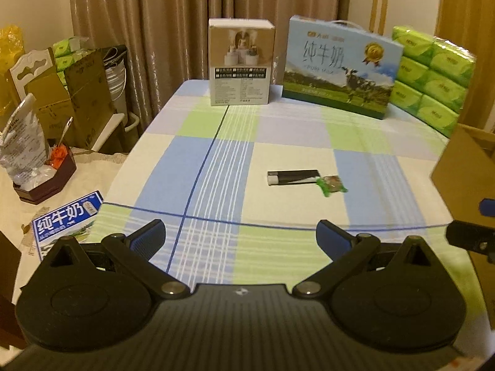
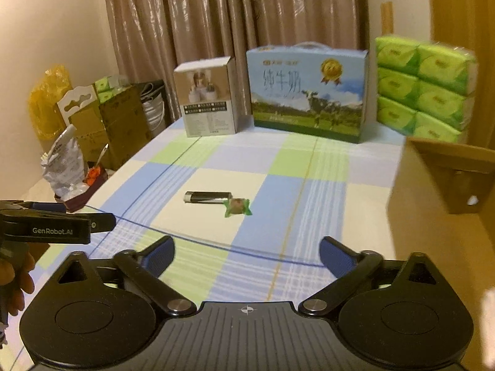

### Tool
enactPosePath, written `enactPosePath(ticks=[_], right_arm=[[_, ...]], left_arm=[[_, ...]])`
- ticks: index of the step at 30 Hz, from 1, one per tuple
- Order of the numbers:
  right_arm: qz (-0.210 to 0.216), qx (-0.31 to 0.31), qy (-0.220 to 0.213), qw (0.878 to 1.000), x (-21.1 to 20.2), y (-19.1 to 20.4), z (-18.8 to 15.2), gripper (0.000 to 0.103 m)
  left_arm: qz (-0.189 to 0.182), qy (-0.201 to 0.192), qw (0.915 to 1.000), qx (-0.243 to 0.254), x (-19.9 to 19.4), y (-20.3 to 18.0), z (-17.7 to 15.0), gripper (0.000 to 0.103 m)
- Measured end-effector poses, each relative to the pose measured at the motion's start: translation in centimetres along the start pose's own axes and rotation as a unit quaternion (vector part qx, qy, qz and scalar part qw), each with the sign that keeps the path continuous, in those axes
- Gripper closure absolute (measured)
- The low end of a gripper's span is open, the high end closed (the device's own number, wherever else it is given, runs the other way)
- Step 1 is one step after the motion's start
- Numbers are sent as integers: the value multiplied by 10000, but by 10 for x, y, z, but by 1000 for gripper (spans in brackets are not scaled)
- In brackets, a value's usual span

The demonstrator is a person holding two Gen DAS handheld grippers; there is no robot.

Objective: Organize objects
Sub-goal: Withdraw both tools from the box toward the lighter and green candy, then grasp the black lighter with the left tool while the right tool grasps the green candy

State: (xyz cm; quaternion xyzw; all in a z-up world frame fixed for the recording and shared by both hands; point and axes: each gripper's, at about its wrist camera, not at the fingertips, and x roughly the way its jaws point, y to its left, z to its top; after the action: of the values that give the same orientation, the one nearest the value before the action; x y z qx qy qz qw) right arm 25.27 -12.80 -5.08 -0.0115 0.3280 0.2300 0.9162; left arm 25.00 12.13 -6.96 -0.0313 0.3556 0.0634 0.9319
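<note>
A black lighter (image 1: 292,177) (image 2: 207,197) with a pale end lies on the checked tablecloth (image 1: 216,154) (image 2: 278,170). A green-wrapped sweet (image 1: 331,185) (image 2: 237,207) touches its right end. My left gripper (image 1: 240,228) hovers over the near edge of the table, open and holding nothing, with both items ahead and slightly right. My right gripper (image 2: 247,244) is open too, nothing between its fingers, and the sweet lies straight ahead of it. In the right wrist view the left gripper (image 2: 105,221) shows side-on at the left, held by a hand (image 2: 18,278).
At the back stand a white product box (image 1: 241,65), a blue milk case (image 1: 340,68) and green tissue packs (image 1: 433,77). A brown cardboard box (image 2: 439,191) is close on the right. To the left are a lower surface with a milk carton (image 1: 68,216), a foil bag and more boxes.
</note>
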Motion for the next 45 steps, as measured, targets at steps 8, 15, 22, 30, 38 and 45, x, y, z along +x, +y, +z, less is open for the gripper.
enactPosePath(ticks=[8,15,22,30,38,45], right_arm=[[82,-104,63,9999,80,-4,4,27],[8,-219,60,9997,132,-2,4,38],[25,-309,48,9995,165,7,5,46],[-107,-422,6,9991,181,11,4,56],[-250,-542,-11,9982,177,4,6,81],[-629,-353,24,9974,153,-27,11,81]], left_arm=[[70,57,9997,-206,62,5,8,1],[49,20,9998,-168,98,9,18,1],[162,73,9997,-193,114,17,22,1],[-21,108,9997,-214,121,15,21,1],[-190,91,9998,-74,129,3,24,1],[-591,74,9982,-52,144,-24,35,1]])
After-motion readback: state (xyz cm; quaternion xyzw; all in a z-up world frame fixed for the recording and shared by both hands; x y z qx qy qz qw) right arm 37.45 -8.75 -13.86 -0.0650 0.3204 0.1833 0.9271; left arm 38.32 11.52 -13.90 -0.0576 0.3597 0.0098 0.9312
